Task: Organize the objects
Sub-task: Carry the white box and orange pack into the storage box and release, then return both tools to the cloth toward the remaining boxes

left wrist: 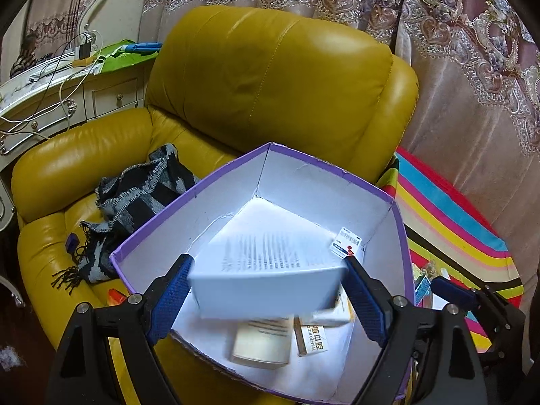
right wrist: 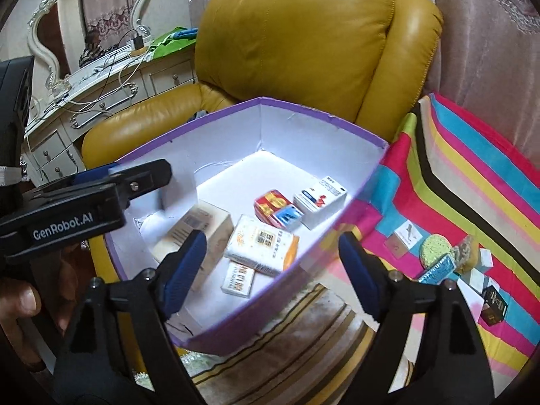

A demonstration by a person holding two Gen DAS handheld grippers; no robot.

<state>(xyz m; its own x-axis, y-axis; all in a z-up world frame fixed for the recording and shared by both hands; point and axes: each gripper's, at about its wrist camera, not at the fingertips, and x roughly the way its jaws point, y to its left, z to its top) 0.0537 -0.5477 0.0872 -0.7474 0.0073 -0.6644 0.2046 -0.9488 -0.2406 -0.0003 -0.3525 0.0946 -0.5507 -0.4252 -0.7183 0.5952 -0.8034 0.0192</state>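
A mustard-yellow leather armchair (left wrist: 270,77) stood before patterned curtains (left wrist: 472,67). A black-and-grey fringed scarf (left wrist: 135,202) lay on its seat. A white ornate dresser (right wrist: 101,101) with a mirror (right wrist: 91,17) stood to its left, carrying tangled cables (left wrist: 60,77).

Bright indoor light, fisheye-warped edges, motion blur on white box (left wrist: 266,270).

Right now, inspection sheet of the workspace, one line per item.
Surface: striped cloth, beside a yellow armchair.
Job's things: purple-rimmed box holding several small cartons; white box blurred between the left gripper fingers.
Clutter: scarf on the seat; sponge and small boxes on the cloth.
Grippers: left around the white box, contact unclear; right gripper open, empty.
Cables: on the dresser.
Surroundings: curtains, mirror.
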